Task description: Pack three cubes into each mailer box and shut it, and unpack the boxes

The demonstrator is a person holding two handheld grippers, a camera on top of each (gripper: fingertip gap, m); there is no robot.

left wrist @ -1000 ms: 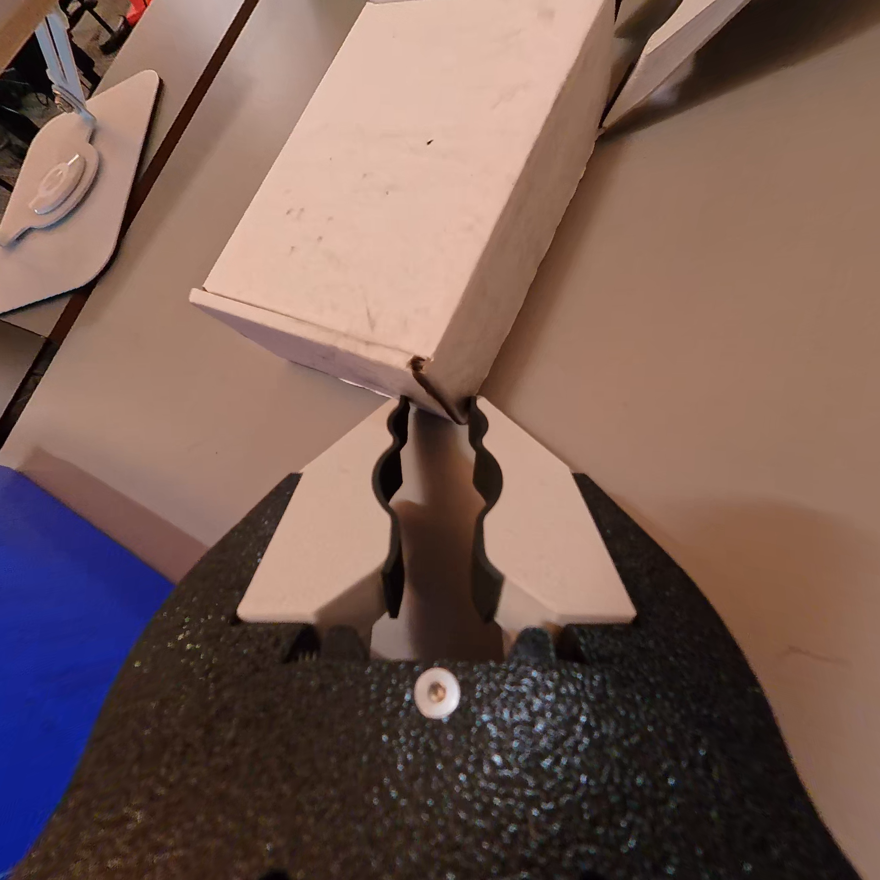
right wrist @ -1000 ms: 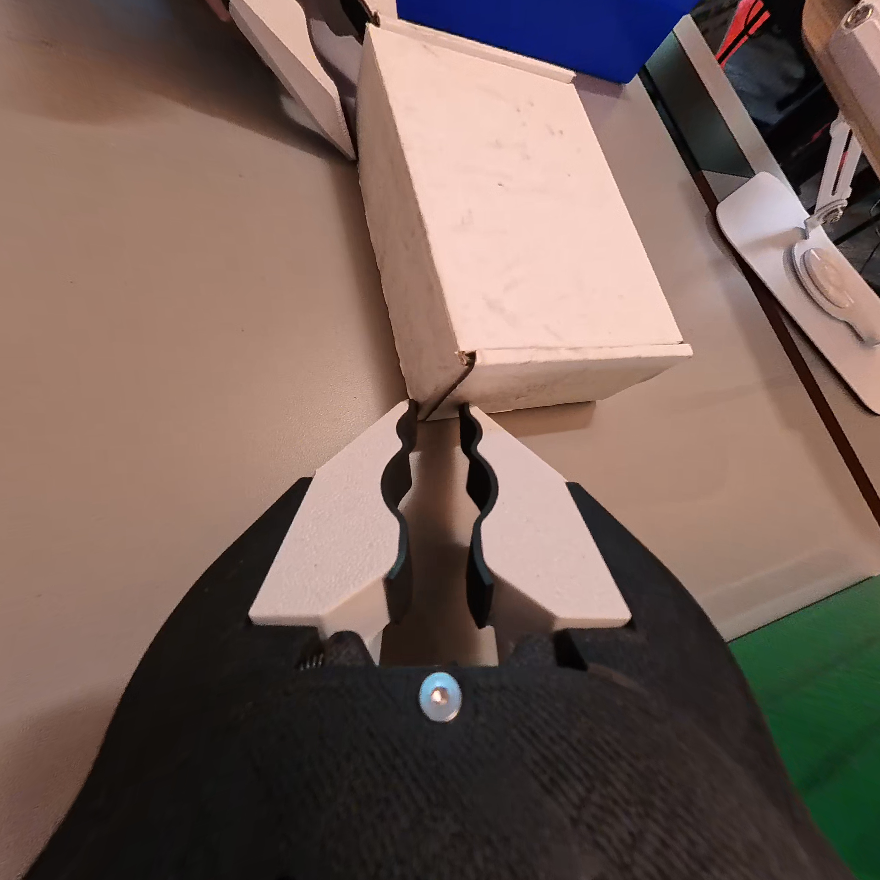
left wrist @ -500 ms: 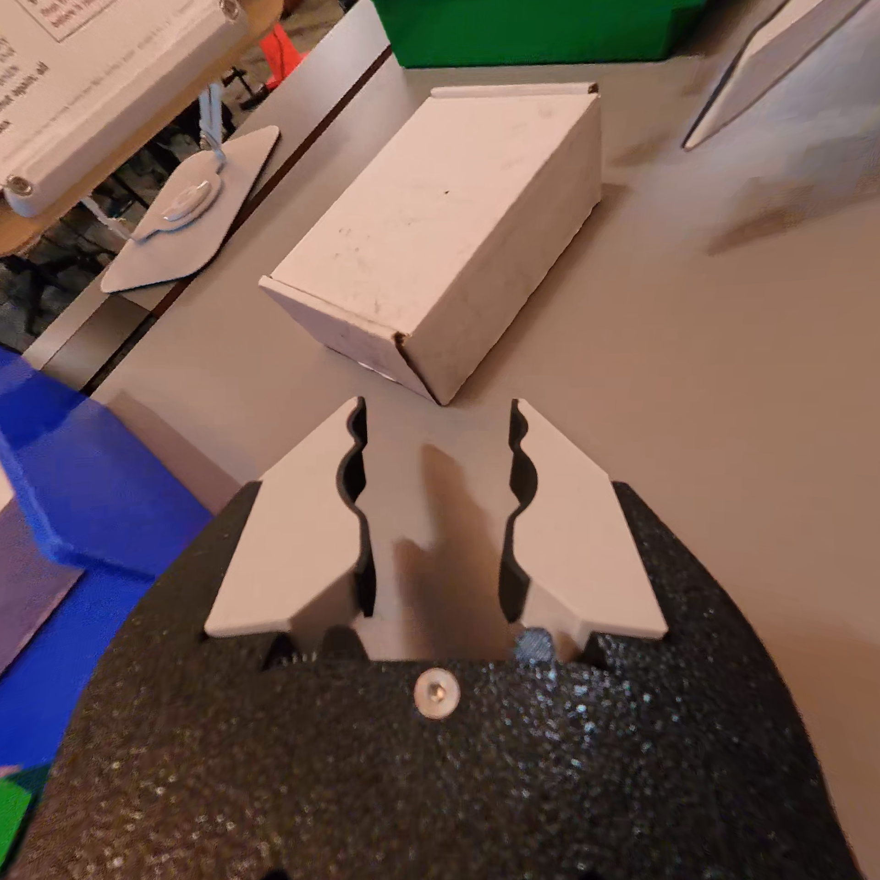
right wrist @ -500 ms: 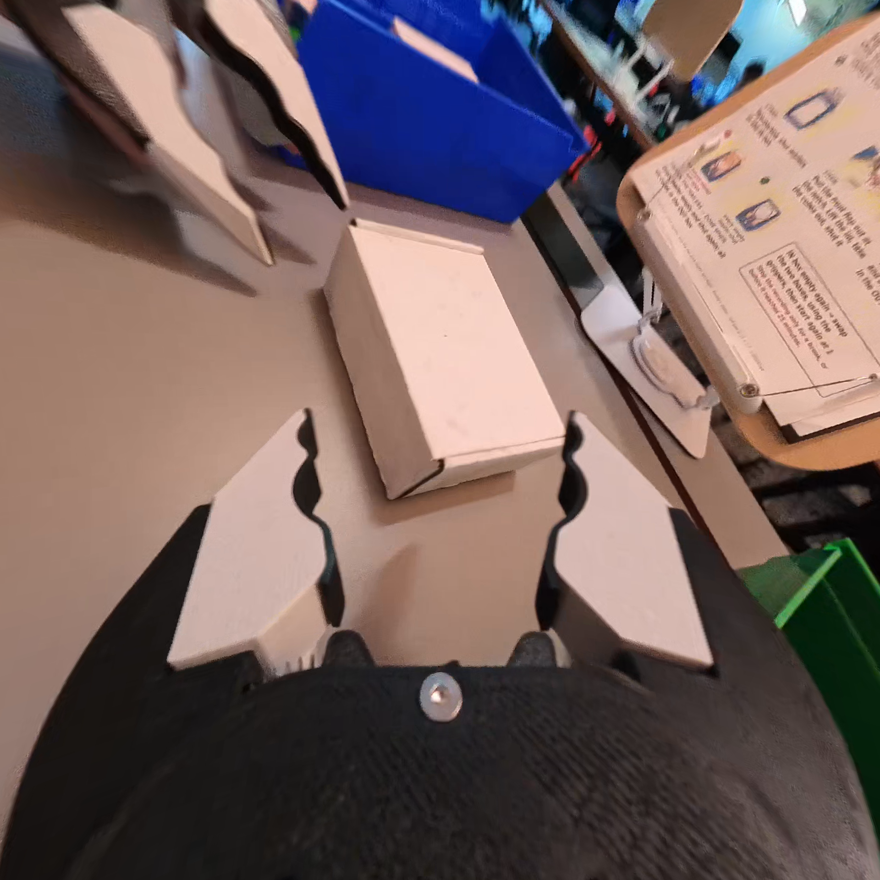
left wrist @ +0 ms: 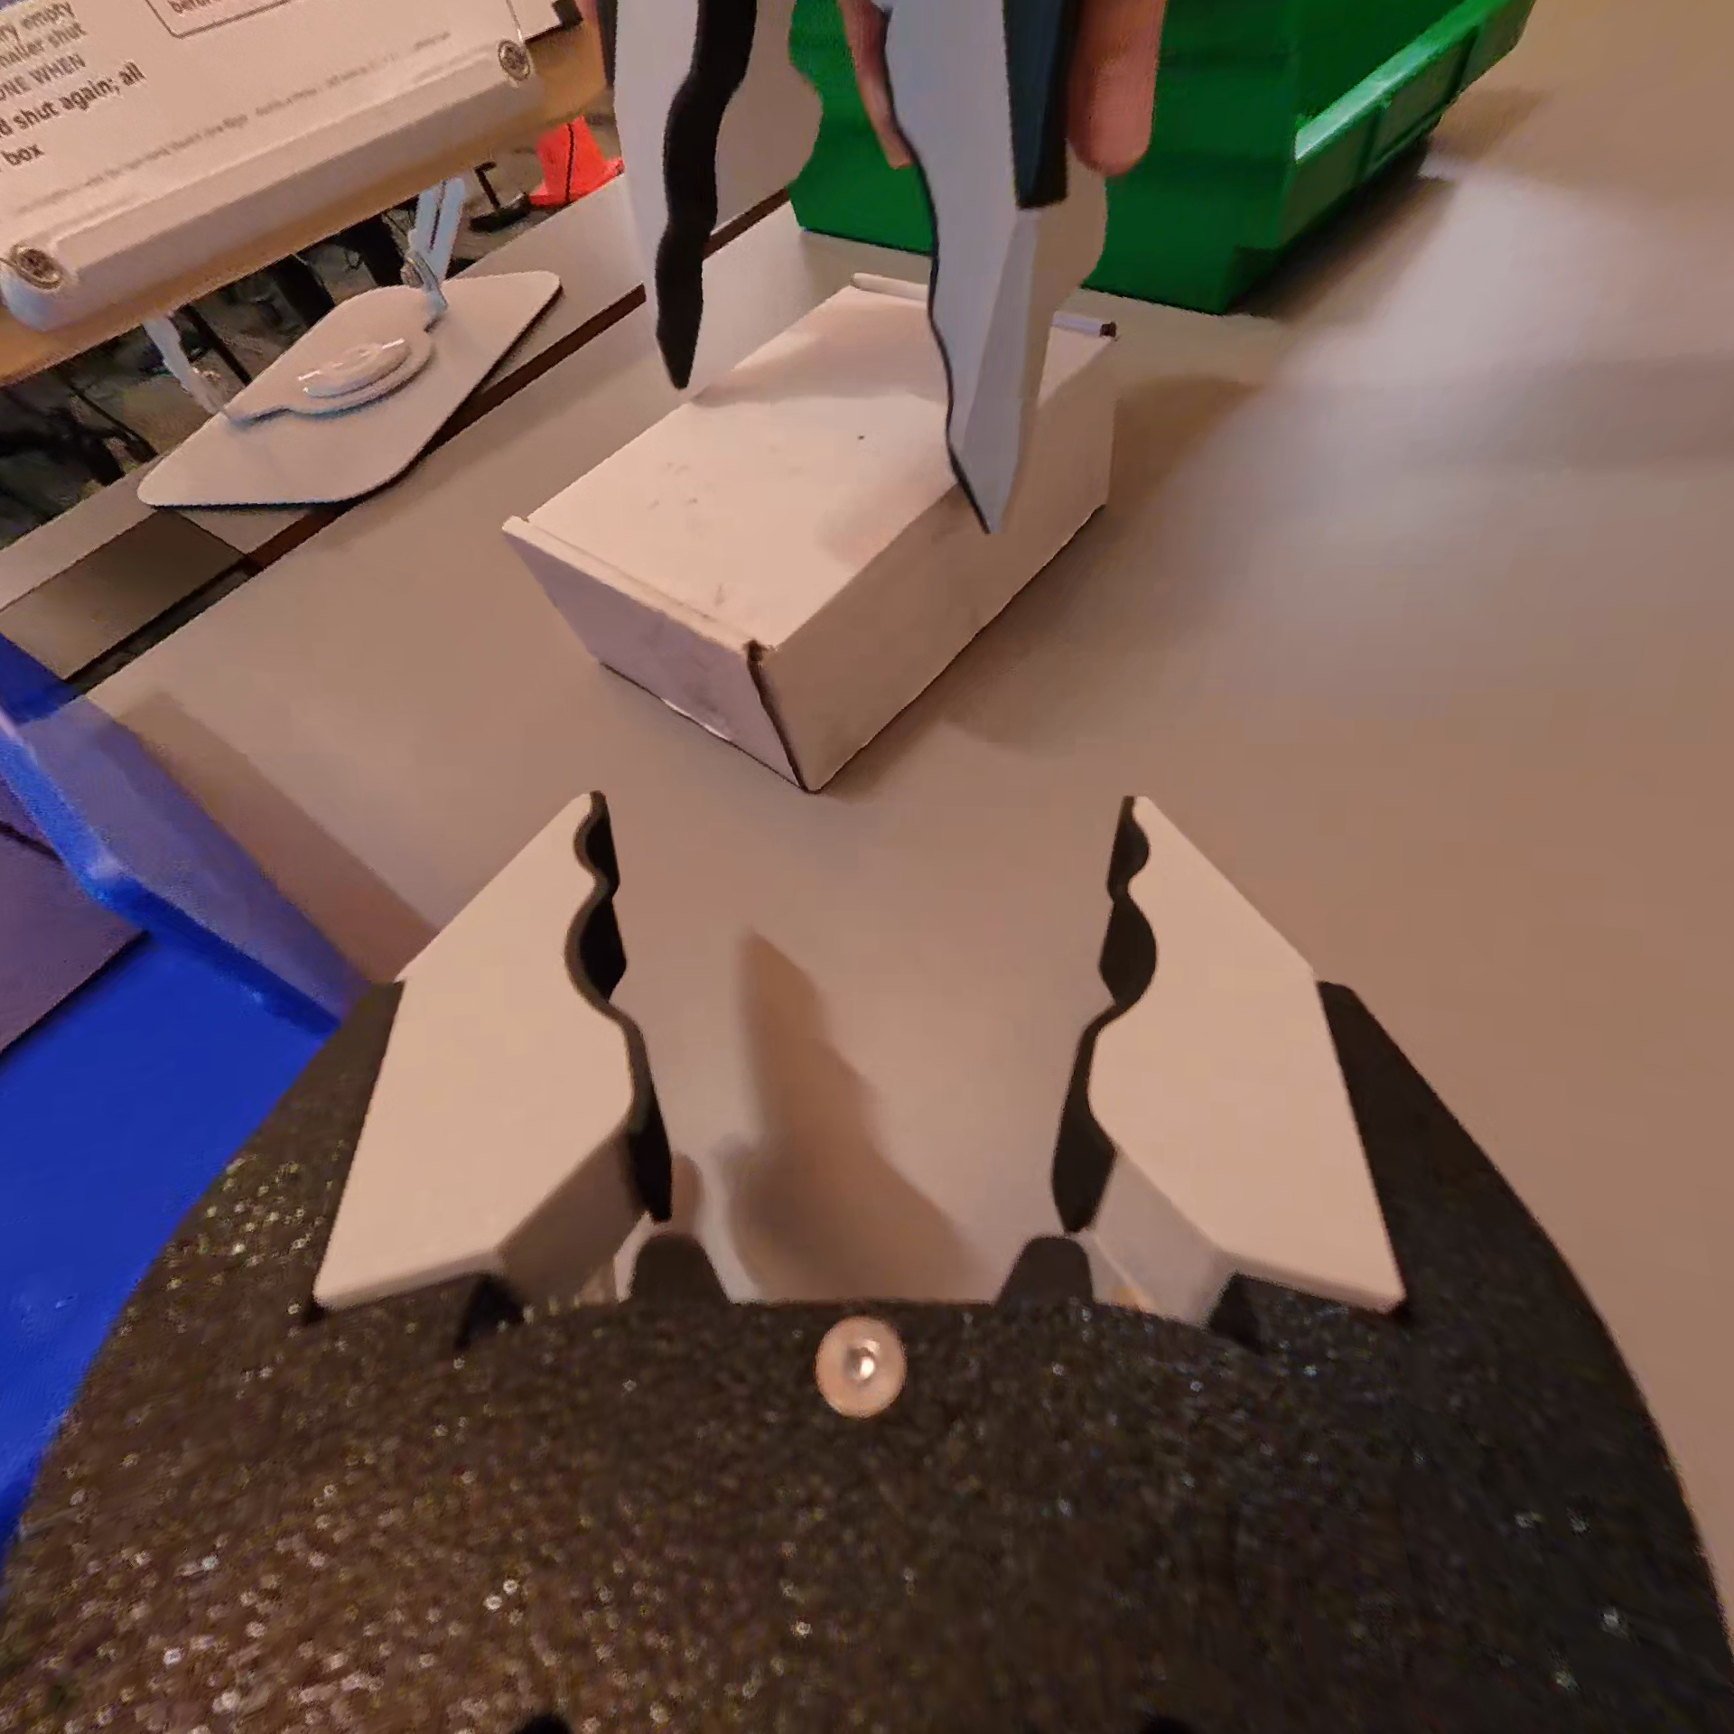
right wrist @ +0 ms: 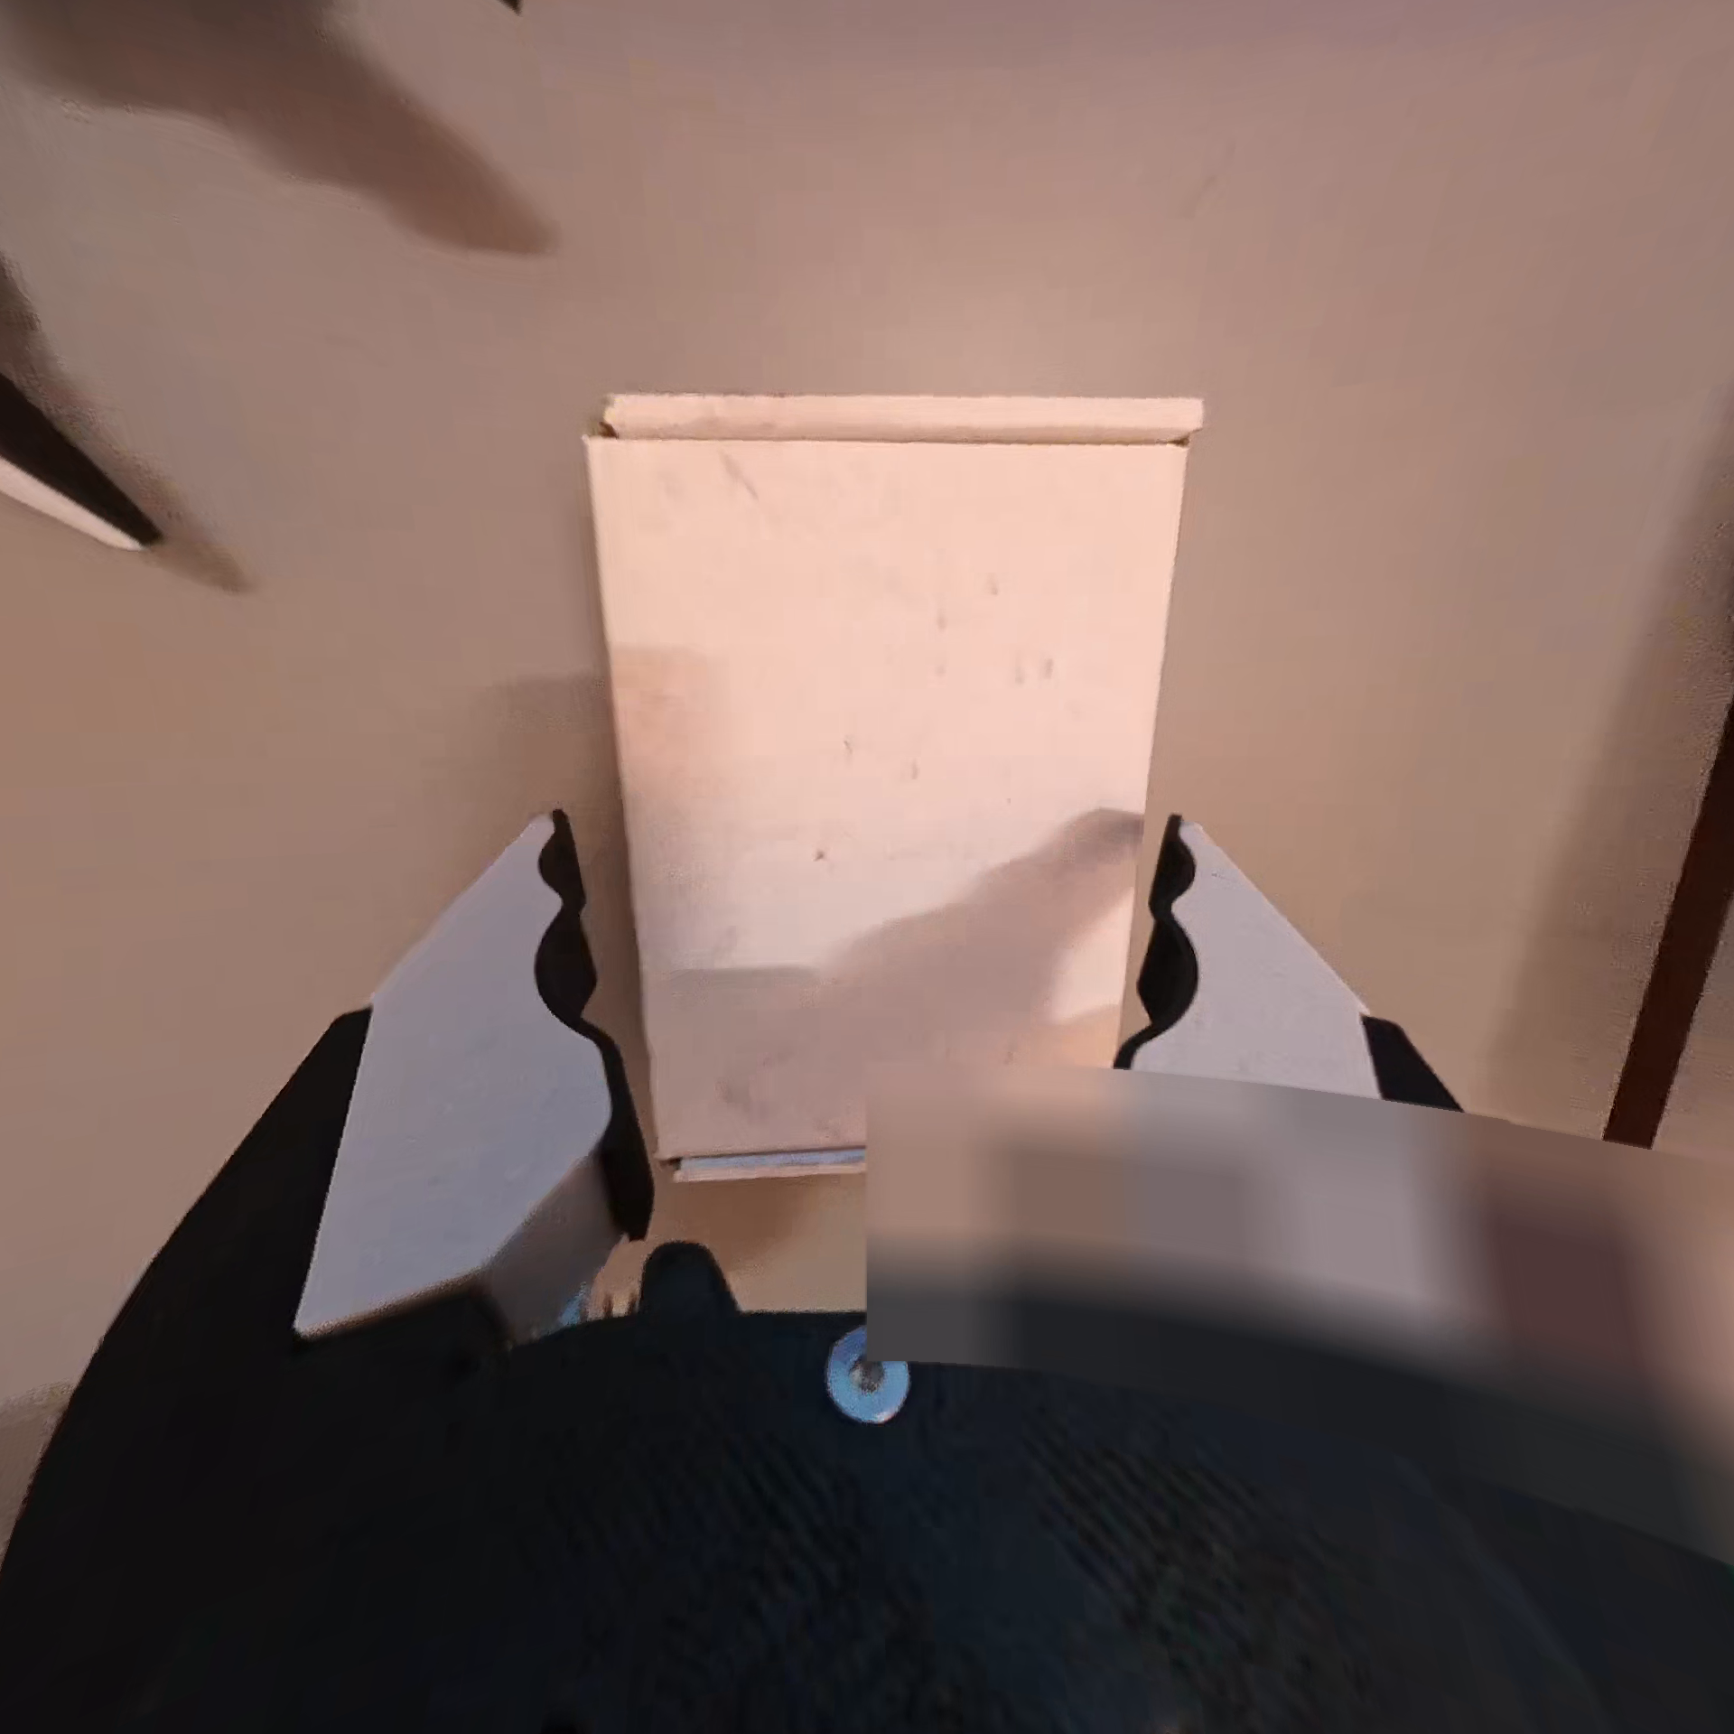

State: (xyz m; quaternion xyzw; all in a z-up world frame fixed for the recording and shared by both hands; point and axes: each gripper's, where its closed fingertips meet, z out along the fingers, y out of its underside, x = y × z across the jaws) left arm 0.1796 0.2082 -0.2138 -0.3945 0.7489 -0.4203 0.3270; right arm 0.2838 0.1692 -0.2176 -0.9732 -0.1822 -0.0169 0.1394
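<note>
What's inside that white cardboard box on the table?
That cannot be seen: the white mailer box lies shut on the table, its lid flat on top. The open right gripper hangs above it; the left gripper is open too, empty.

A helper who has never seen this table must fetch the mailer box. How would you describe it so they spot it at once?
On the tan table, look between the green bin at the far side and the blue bin at the near left. The mailer box lies flat there, lid shut, under the open right gripper. It is the only white, scuffed cardboard box on the table.
</note>
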